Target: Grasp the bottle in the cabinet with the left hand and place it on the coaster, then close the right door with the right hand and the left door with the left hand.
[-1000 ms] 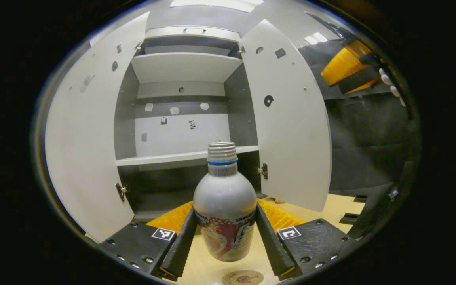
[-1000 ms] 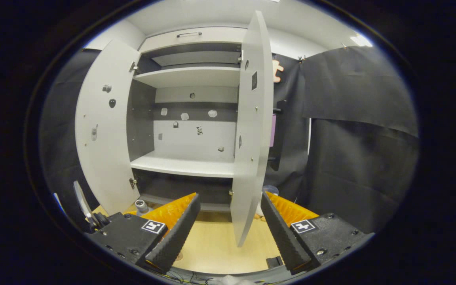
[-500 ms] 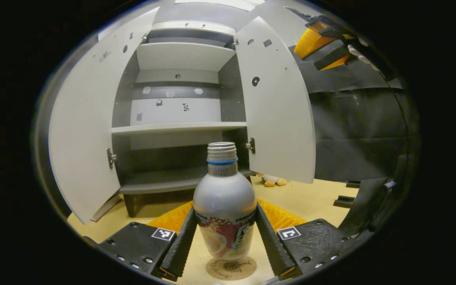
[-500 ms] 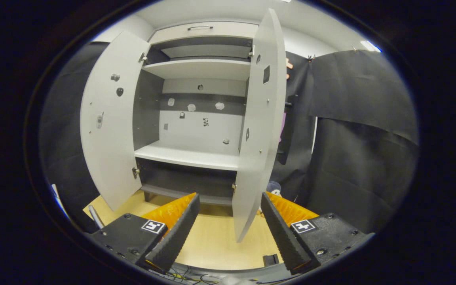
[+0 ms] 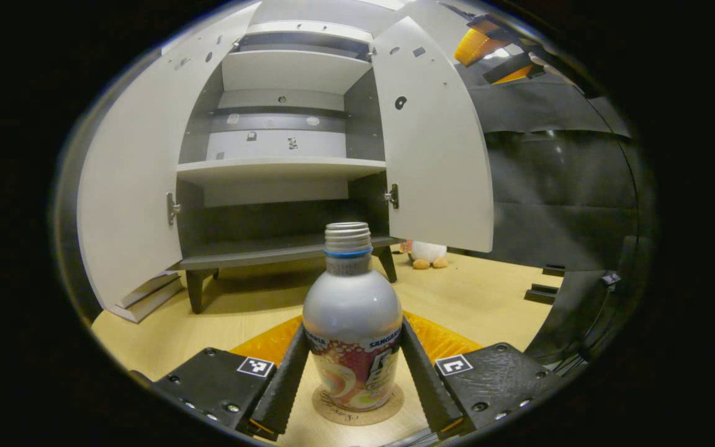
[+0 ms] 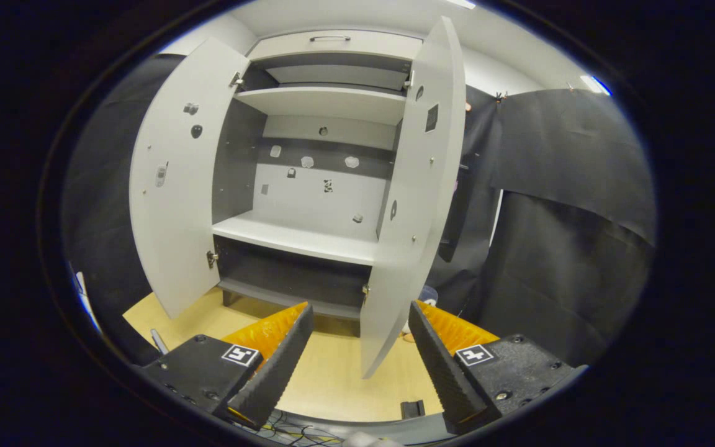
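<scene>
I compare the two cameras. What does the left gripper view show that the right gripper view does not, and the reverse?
Left gripper view: the left tongs shut on the bottle, which is over the coaster; a plush toy beyond the cabinet's leg.

Right gripper view: the right tongs open and holding nothing; the drawer handle on top; cables below.

Both: the cabinet with bare shelves, its left door and right door open, and the wooden surface.

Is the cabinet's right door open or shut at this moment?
Open: the right door stands swung out from the cabinet, shelves exposed.
</scene>
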The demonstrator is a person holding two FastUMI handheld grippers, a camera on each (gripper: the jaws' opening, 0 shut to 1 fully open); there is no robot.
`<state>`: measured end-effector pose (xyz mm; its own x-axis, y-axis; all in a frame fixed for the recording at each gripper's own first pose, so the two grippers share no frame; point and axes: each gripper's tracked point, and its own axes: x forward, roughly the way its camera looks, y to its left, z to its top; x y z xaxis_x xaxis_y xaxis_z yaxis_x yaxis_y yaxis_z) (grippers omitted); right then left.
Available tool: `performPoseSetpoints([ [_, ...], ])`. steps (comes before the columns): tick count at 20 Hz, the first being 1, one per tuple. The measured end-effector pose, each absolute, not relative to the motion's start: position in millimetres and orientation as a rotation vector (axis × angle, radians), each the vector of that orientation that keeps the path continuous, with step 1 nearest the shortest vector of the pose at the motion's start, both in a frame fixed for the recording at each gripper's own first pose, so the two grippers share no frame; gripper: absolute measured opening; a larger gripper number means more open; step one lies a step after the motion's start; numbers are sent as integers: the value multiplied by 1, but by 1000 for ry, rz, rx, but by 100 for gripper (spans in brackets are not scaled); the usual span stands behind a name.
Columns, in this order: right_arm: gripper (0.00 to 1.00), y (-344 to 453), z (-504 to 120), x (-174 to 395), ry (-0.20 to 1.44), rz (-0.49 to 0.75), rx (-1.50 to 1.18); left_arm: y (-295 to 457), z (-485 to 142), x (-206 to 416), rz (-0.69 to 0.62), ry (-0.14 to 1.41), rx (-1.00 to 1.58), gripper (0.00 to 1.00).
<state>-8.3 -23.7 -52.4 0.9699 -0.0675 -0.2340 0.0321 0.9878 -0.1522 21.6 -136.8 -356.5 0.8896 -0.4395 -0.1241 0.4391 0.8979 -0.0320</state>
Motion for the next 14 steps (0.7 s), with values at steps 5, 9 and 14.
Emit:
performPoseSetpoints([
  [5,99,-19,-53,-12,244,-34,-154,-138,-347,20,-472,109,9,81],
  [9,99,-18,-48,-13,224,-31,-144,-132,-324,28,-455,84,10,97],
  [14,100,-24,-49,-21,202,-44,-126,-125,-259,35,-425,8,-29,97],
])
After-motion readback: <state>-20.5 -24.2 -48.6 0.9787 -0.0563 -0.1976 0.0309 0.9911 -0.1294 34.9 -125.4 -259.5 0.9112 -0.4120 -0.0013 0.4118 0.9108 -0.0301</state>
